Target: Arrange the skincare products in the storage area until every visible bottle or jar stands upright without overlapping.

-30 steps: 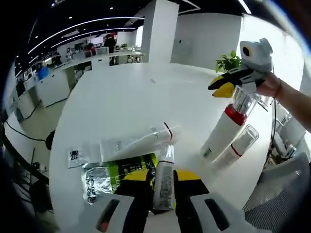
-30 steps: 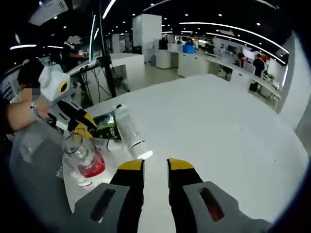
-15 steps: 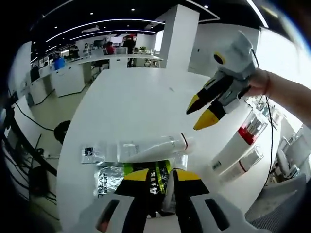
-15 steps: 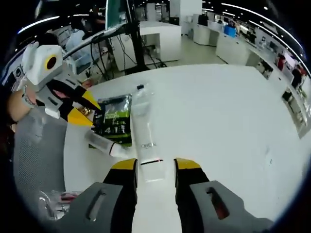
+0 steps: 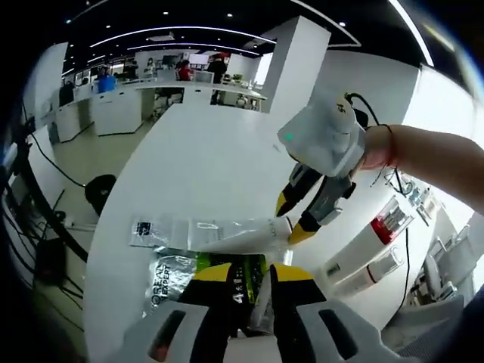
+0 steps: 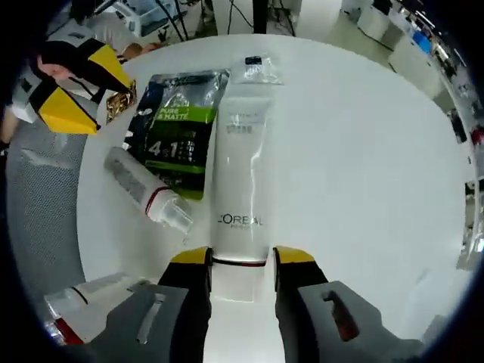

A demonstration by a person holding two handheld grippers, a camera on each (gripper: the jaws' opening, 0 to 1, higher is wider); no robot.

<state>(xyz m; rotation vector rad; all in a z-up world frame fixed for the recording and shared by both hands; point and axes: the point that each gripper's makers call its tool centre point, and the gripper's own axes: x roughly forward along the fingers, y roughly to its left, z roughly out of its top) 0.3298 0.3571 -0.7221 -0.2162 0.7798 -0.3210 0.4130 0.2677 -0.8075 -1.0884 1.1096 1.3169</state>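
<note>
Right gripper (image 6: 240,259) low over table (image 6: 363,151), spread astride white tube (image 6: 240,197); left gripper (image 5: 247,274) spread, empty.

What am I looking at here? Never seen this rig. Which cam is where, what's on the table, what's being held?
No robot arm: a person holds a pair of yellow-tipped tongs in each hand, each with a fisheye camera looking along its jaws.

In the right gripper view, the right tongs straddle the cap end of a white L'Oreal tube lying flat on the white table; whether they have closed on it I cannot tell. Beside the tube lie a green and black sachet and a small clear-capped bottle, also on its side. The left tongs show at the upper left.

In the left gripper view, the left tongs hover above the sachet, holding nothing. The right tongs reach in to the tube.
</note>
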